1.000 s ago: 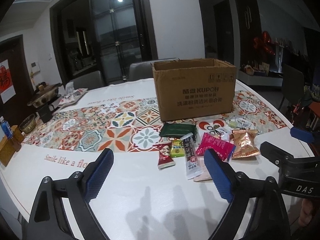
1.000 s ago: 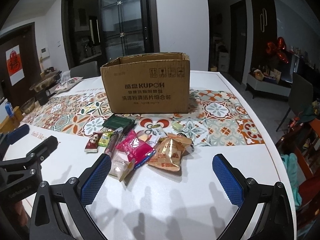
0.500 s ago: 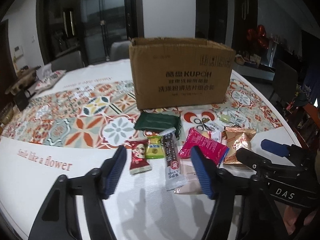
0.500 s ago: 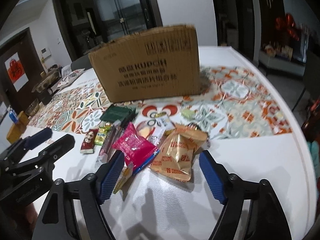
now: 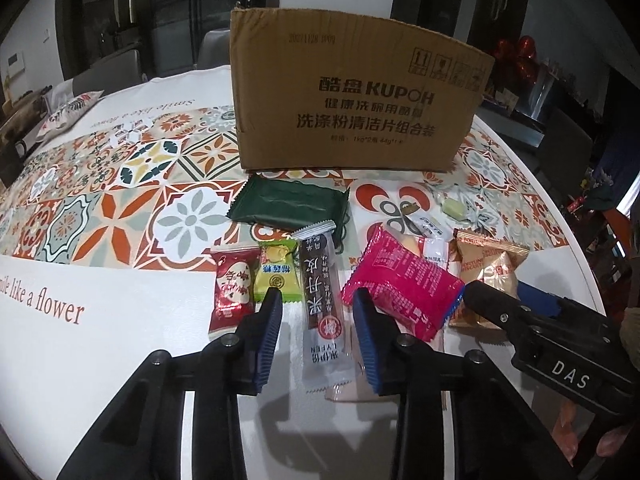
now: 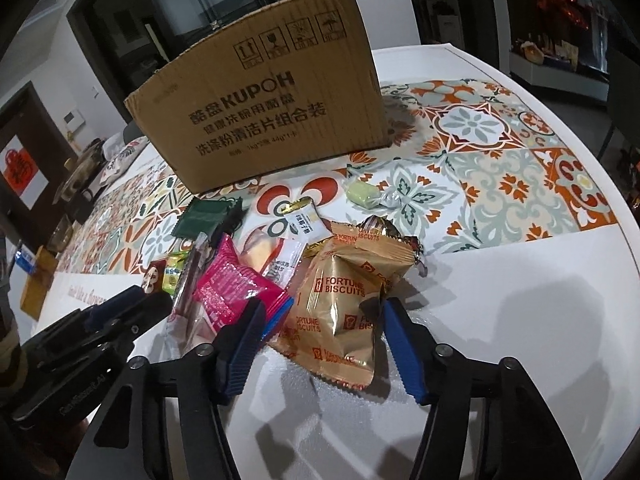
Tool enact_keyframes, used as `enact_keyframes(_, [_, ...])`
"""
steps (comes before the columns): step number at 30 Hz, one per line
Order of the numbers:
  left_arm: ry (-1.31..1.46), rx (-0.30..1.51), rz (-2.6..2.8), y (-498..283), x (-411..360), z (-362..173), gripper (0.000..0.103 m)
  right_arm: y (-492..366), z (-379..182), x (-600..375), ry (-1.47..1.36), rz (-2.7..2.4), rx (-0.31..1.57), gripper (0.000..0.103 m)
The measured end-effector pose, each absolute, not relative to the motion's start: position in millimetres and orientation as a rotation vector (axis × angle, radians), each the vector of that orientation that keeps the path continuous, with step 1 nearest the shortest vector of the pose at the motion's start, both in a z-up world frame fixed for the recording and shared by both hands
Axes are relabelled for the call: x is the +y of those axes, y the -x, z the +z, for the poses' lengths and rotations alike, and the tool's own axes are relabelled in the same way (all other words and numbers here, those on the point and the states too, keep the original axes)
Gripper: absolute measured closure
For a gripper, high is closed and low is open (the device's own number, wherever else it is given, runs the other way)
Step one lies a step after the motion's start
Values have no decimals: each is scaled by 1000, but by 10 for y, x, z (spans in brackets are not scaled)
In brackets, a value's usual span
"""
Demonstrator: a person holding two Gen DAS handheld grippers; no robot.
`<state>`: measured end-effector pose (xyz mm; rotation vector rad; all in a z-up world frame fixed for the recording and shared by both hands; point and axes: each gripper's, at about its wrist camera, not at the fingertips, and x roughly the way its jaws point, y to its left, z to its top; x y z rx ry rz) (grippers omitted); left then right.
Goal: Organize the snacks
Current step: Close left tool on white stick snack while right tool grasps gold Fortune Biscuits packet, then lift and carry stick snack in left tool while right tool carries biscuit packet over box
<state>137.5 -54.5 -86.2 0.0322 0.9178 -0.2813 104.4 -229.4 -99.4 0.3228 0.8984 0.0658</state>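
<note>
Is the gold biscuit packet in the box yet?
No. The gold biscuit packet lies on the table, in front of the cardboard box.

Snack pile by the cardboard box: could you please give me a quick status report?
Left gripper open, jaws just closing, astride brown stick packet. Right gripper open, closing around gold fortune biscuit packet. Pink packet crowds its left finger. Cardboard box behind.

Cardboard box [image 5: 356, 112] upright on patterned runner, top not visible. Snacks lie loose just in front of it:
- dark green pack [image 5: 288, 204] flat, nearest box
- red packet [image 5: 234, 288], yellow-green packet [image 5: 278, 272], long brown-and-clear bar [image 5: 324, 304] side by side
- pink pack [image 5: 400, 288] overlapping neighbours
- gold Fortune Biscuits bag [image 6: 348, 300], crumpled
- pale green wrapped candy [image 6: 362, 194], apart to the right
</note>
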Motion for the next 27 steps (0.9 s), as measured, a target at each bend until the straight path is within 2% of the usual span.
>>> enact_keyframes(11, [-19, 965, -296, -1494, -603, -991, 78, -1110, -1042, -2335, -354, 61, 909, 50])
enact_keyframes(17, [-24, 967, -297, -1492, -594, -1019, 84, -1109, -1044, -2316, -318, 59, 919, 60])
enact_keyframes(27, [-40, 912, -300, -1400, -585, -868, 86, -1033, -946, -2297, -288, 55, 905, 63])
